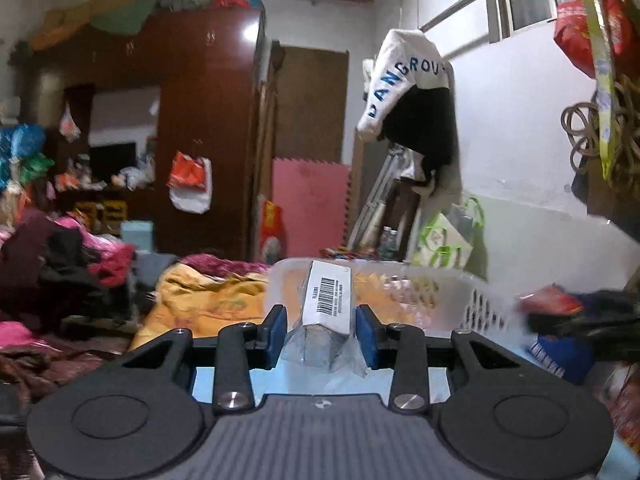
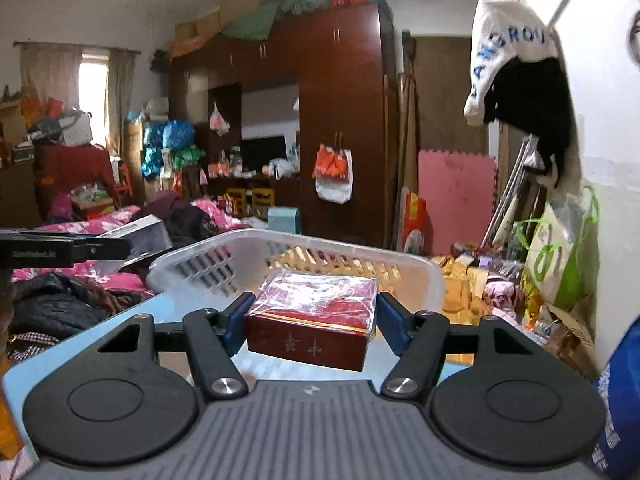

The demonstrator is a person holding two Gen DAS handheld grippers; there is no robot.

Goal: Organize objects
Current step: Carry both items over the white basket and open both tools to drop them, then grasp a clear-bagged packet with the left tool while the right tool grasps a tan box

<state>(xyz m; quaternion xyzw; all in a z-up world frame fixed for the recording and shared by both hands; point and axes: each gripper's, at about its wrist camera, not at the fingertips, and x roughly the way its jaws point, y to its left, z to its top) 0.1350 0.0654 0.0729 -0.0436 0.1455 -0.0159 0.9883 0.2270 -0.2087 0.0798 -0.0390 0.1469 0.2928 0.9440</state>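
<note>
My left gripper [image 1: 321, 330] is shut on a narrow plastic-wrapped box with a white barcode label [image 1: 329, 300], held up just before the white plastic basket [image 1: 476, 300]. My right gripper [image 2: 311, 320] is shut on a red box wrapped in clear film [image 2: 316, 312], held in front of the same basket [image 2: 224, 264]. In the right wrist view the left gripper [image 2: 60, 254] shows at the left edge with its wrapped box [image 2: 140, 236].
A light blue table surface [image 2: 132, 316] lies under the basket. A bed with piled clothes [image 1: 60, 264] and a yellow blanket [image 1: 208, 300] lies behind. A dark wardrobe [image 2: 340, 120], a pink foam mat [image 2: 456, 200] and bags [image 2: 560, 256] stand along the walls.
</note>
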